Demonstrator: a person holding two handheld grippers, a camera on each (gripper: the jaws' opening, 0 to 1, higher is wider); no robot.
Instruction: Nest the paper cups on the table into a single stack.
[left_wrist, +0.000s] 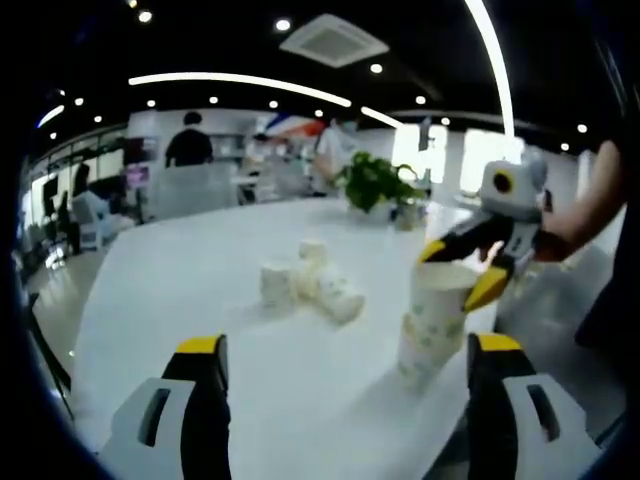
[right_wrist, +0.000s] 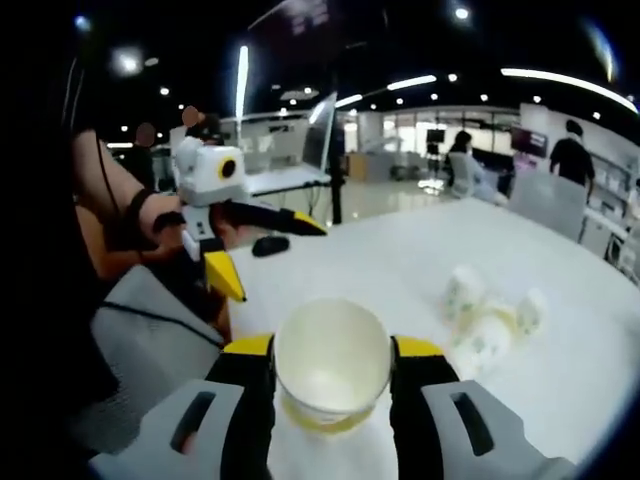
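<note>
Right claw (right_wrist: 332, 372): clamped on stack of white patterned paper cups (right_wrist: 331, 368). Left claw (left_wrist: 345, 362): apart, empty. Loose paper cups (left_wrist: 308, 284): clustered on white counter (left_wrist: 200, 290) beyond stack.

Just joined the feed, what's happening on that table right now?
A person is nesting paper cups. The right hand-held gripper grips the top cup of a small stack near the table's edge. The left hand-held gripper is open and holds nothing. A cluster of loose cups, some upright and some tipped over, waits farther out on the white table.
</note>
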